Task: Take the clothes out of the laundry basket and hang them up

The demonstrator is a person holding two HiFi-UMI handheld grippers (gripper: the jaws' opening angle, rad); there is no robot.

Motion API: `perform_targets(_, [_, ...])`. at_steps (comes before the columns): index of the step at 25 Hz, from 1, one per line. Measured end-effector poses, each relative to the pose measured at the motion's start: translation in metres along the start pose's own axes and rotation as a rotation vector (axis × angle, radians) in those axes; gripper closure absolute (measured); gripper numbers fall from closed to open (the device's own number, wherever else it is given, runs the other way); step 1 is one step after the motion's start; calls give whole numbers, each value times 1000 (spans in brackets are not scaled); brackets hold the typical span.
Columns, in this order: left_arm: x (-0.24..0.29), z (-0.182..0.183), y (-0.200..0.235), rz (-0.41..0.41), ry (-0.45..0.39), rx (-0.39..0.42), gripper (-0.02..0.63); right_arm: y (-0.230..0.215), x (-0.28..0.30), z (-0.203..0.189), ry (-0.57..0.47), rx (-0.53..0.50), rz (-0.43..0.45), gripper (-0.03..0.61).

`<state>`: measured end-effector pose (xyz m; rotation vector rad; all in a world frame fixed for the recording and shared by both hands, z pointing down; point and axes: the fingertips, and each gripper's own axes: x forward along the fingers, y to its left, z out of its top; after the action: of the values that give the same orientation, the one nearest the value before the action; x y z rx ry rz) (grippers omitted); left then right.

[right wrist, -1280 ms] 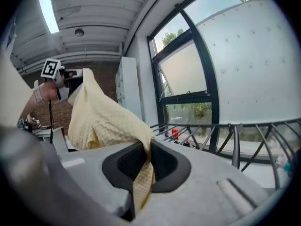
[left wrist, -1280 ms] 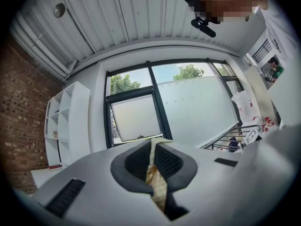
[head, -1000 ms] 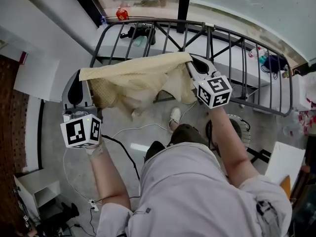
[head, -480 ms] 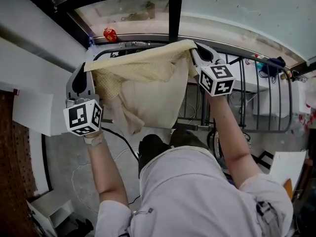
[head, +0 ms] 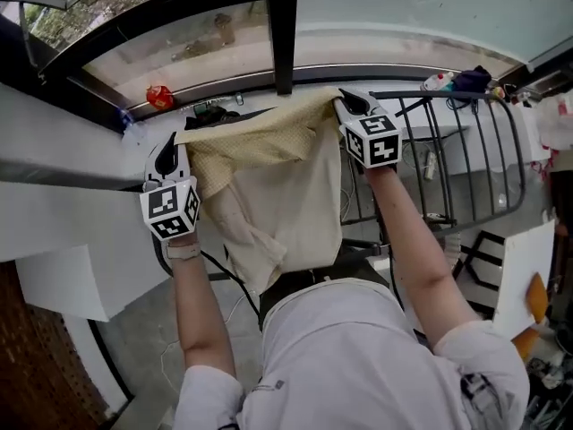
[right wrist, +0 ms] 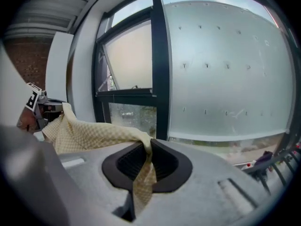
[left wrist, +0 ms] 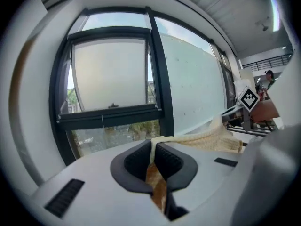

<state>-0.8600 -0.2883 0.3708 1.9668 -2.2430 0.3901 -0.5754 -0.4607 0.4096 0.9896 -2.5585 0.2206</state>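
While the pale yellow checked cloth garment (head: 269, 177) is up in the air, the job of hanging it is only part done. The left gripper (head: 168, 143) pinches one top corner and the right gripper (head: 346, 104) pinches the other. Both sets of jaws are squeezed tight, with just the thin cloth caught between them. The top edge is pulled out between the two grippers, and the rest of the cloth hangs down loose in front of the person, close to the big dark-framed window (head: 224, 43).

Next to it, on the right, stands the black metal drying rack with thin bars (head: 466, 150). The cloth looks close to the rack's left end, but from above it is hard to tell if it touches the top rail. I think the cloth must yet be laid over a bar and let go.

No laundry basket shows in any view, so how many clothes are left in it cannot be told. The bars that show are mostly bare, so most of the hanging seems yet to do.
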Motion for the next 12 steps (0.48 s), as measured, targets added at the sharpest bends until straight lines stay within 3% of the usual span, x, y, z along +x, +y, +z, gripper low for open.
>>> perform_targets(7, [75,-95,3,-132,188,-62,607,-5,46,-76,224,16,-86,552])
perform_targets(12, [85,-132,-11,-168,280,-91,607,-13,39,-104,316,-5,-115,528])
